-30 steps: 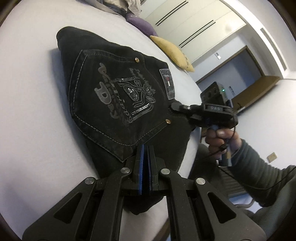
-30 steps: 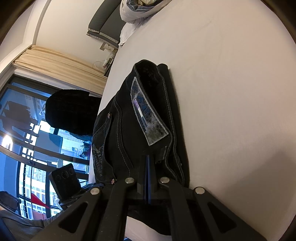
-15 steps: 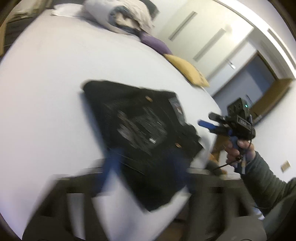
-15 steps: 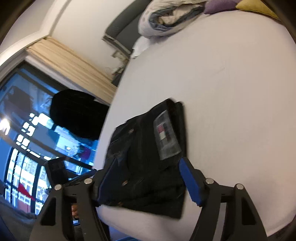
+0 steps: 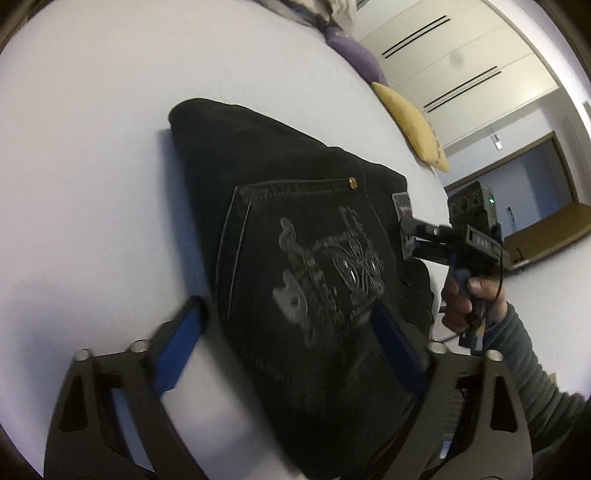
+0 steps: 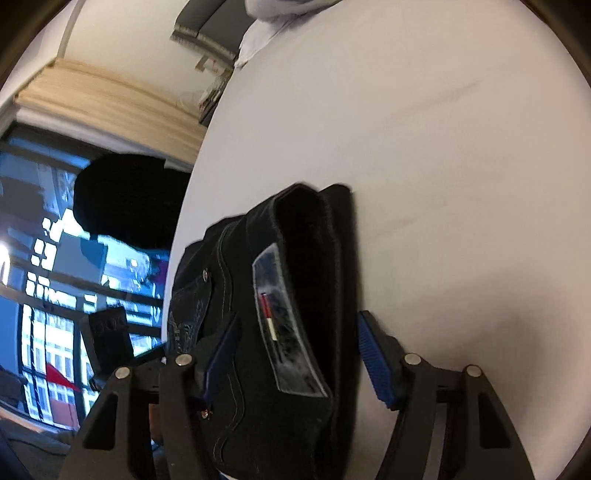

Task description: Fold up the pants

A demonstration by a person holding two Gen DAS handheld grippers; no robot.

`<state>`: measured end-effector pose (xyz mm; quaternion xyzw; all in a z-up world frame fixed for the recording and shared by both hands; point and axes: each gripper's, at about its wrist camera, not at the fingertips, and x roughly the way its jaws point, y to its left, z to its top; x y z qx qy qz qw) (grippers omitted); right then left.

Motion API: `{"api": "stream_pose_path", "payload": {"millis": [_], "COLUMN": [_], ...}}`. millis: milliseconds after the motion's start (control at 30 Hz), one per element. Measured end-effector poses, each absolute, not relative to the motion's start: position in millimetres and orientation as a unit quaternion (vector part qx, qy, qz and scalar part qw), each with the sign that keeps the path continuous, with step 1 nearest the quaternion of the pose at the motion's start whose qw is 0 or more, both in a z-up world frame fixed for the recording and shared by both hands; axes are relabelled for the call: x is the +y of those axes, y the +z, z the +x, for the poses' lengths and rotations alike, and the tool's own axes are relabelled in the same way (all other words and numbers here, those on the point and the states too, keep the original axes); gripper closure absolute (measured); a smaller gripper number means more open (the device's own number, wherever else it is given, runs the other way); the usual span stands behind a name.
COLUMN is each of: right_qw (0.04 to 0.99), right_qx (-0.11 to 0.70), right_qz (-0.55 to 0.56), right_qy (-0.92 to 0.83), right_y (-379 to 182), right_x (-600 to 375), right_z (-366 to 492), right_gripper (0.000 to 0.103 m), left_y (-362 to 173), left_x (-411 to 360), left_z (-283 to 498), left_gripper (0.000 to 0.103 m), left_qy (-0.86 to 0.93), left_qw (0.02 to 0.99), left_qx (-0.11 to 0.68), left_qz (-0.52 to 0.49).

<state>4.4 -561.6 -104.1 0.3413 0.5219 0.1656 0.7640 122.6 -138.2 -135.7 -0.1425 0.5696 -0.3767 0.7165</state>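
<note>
Black folded denim pants [image 5: 295, 258] are lying on the white bed [image 5: 92, 147]; their waistband patch [image 6: 284, 332] lettering is unreadable. The left gripper [image 5: 288, 350] and right gripper [image 6: 295, 354] are both gaping apart, straddling the pants' edges.

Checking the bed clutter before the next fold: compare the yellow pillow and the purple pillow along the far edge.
Colour: the yellow pillow is mustard, the purple pillow violet. Position: the yellow one lies nearer the black pants, the purple one beyond it, beside the bundled bedding. Visibility: the yellow pillow shows whole, the purple one is partly cropped. Both rest on the white bed, clear of the pants.
</note>
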Motion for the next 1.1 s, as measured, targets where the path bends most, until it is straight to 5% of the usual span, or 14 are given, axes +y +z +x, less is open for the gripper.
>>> {"api": "stream_pose_path", "payload": {"millis": [67, 367, 767, 1100], "right_qw": [0.766, 0.814, 0.851, 0.842], "right_qx": [0.529, 0.524, 0.470, 0.475], "right_qz": [0.330, 0.228, 0.188, 0.195], "right_qy": [0.159, 0.102, 0.139, 0.163], "right_y": [-104, -68, 7, -6], "right_x": [-556, -522, -474, -440], "right_z": [7, 0, 66, 196], "right_gripper": [0.051, 0.082, 0.085, 0.085], "left_y": [-141, -129, -52, -38], "left_x": [-142, -160, -106, -101], "left_z": [131, 128, 160, 176], "left_gripper": [0.051, 0.070, 0.075, 0.075], "left_qy": [-0.367, -0.351, -0.336, -0.296], "left_qw": [0.711, 0.730, 0.795, 0.820], "left_qx": [0.581, 0.574, 0.494, 0.485], "left_qz": [-0.145, -0.124, -0.107, -0.068]}}
